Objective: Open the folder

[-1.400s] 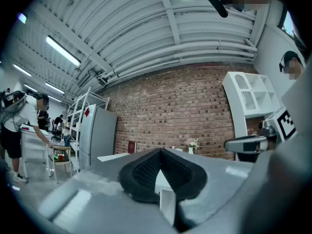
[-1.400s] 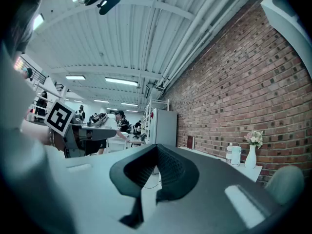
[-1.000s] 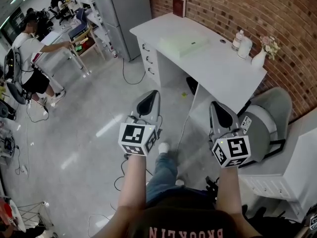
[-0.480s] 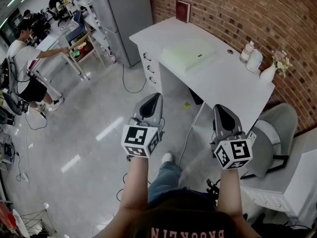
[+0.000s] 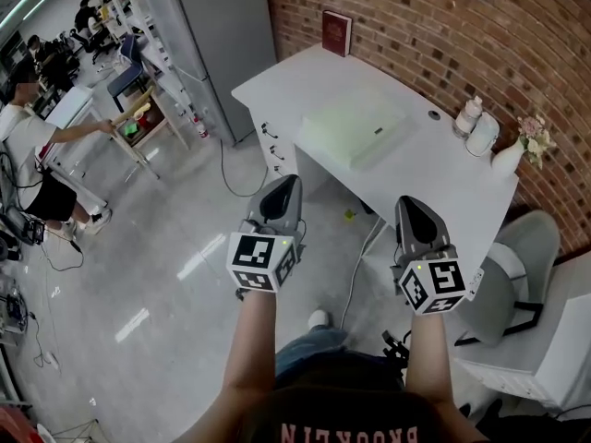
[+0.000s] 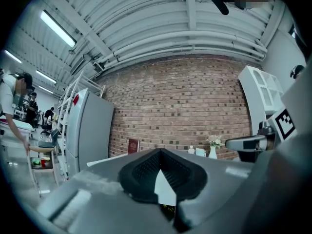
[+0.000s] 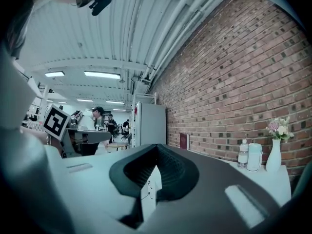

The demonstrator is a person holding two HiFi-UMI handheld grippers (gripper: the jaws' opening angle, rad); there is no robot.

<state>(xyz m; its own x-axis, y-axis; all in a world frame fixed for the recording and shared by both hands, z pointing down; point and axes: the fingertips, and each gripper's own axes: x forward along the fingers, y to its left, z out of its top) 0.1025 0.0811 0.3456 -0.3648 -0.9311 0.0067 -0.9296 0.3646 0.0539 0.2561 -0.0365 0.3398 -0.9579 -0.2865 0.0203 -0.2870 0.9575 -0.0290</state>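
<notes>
Both hang level over the floor (image 5: 166, 247), short of the white table (image 5: 434, 169). The left gripper (image 5: 282, 188) has its fingers pressed together on nothing, and the right gripper (image 5: 411, 207) has its fingers closed and empty too. The pale green folder (image 5: 355, 125) lies flat and shut on the table, well apart from both.

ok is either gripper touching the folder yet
No, the left gripper and the right gripper are both in the air, clear of the folder, which lies further back on the white desk.
</notes>
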